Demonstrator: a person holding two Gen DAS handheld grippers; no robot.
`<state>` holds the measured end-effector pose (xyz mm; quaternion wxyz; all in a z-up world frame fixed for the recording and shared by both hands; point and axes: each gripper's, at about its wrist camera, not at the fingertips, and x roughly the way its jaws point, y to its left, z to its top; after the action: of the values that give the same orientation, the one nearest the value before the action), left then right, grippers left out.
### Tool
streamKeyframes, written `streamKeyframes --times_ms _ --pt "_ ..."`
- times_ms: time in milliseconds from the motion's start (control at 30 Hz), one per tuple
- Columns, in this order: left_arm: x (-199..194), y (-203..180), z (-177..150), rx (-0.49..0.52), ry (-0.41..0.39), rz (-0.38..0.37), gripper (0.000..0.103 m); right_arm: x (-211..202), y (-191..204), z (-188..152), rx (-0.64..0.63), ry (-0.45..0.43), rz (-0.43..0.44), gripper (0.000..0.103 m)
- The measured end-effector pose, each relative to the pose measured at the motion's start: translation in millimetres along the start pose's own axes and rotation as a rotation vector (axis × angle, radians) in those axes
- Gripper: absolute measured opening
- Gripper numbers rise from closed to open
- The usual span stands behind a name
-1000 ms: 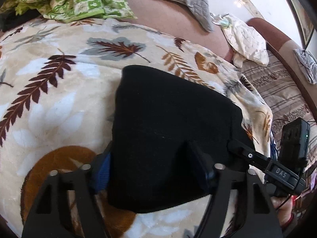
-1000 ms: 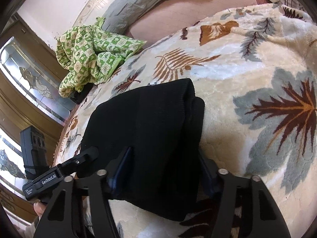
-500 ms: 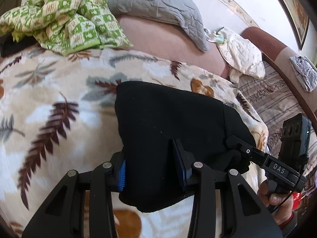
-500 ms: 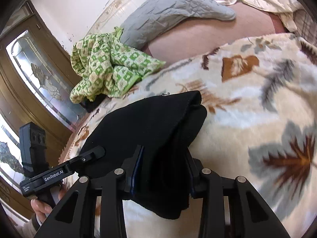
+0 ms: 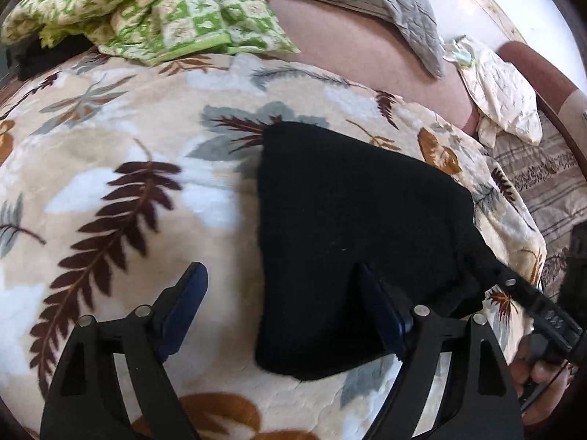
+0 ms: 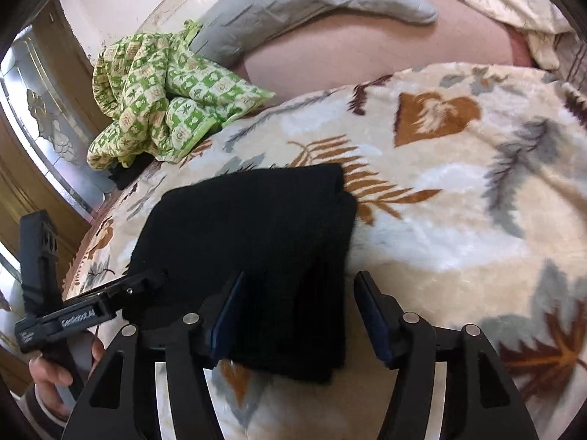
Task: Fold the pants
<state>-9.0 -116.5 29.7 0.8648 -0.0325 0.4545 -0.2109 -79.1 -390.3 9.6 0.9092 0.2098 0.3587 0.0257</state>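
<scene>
Left tool (image 5: pixel 282 300) angled down, opening | right tool (image 6: pixel 299 311) opening, probably clear of pants (image 6: pixel 256 242)

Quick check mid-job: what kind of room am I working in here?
Most likely a bedroom: a plush leaf-patterned blanket covers a bed, with a grey quilted pillow and a crumpled green checked quilt at its head.
</scene>
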Motion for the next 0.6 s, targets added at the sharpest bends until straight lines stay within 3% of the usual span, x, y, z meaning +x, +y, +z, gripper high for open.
streamKeyframes --times_ms 167,267,333,400,600 --pt "-13 -5 -2 0.031 -0.049 0.084 0.084 -30 19 8 -0.03 -0.059 0.022 0.061" --pt "-7 -8 -2 0.04 -0.035 0.099 0.084 -24 42 10 -0.112 -0.035 0.038 0.047" --pt "-5 -10 -4 0.04 -0.032 0.103 0.084 -11 51 5 -0.151 0.015 -0.001 0.033" --pt "-3 -12 -5 0.05 -0.03 0.109 0.085 1 54 -6 -0.176 0.058 -0.036 0.029" --pt "-3 -17 -7 0.068 -0.035 0.117 0.085 -1 48 -25 -0.153 0.045 -0.021 0.029"
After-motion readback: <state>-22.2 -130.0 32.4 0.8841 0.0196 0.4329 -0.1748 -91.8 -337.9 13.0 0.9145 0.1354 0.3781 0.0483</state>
